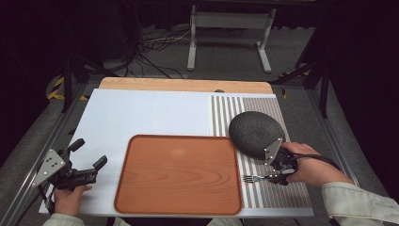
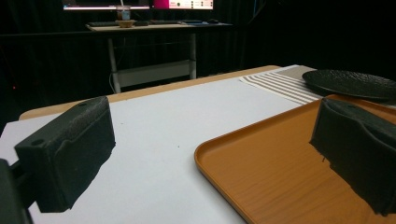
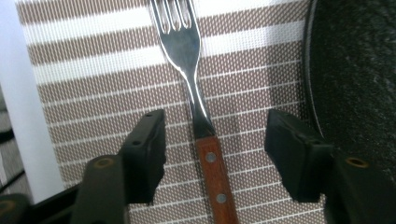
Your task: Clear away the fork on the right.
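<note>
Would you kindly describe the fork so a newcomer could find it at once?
Find the striped placemat right of the orange tray. Near its front edge, below the black plate, lies the fork: steel tines, riveted wooden handle, between the right gripper's open jaws.

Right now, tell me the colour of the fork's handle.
Reddish-brown wood with silver rivets; the fork shows best in the right gripper view.

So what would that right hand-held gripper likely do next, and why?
Probably close on the fork. The right hand-held gripper is open, its jaws on either side of the wooden handle, not touching it, and the fork lies flat on the striped placemat beside the dark plate.
</note>
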`<state>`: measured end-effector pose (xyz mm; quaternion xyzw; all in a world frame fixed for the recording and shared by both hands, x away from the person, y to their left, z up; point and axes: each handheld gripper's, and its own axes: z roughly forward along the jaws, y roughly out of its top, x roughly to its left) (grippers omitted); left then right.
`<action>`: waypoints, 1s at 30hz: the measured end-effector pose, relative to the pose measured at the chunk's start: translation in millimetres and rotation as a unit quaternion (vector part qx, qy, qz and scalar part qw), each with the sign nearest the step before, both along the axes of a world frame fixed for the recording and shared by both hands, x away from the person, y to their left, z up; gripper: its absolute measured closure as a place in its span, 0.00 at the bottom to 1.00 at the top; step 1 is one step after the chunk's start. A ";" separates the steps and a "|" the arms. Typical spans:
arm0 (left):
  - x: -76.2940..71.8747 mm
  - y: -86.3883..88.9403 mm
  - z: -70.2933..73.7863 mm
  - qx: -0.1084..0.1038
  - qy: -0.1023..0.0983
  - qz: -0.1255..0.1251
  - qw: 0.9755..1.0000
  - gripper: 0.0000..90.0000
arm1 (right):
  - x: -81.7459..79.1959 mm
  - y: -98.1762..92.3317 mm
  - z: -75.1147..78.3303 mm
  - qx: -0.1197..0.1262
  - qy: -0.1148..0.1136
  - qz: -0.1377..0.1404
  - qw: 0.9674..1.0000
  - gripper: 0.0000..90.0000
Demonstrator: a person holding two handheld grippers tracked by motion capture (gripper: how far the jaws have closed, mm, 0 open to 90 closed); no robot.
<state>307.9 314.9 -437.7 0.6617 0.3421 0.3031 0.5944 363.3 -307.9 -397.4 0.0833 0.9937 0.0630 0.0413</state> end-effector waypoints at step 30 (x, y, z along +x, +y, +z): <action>0.2 1.9 0.1 -0.001 0.003 -0.001 1.000 0.01 | 6.6 4.7 -15.1 -0.090 0.038 0.075 0.992 0.86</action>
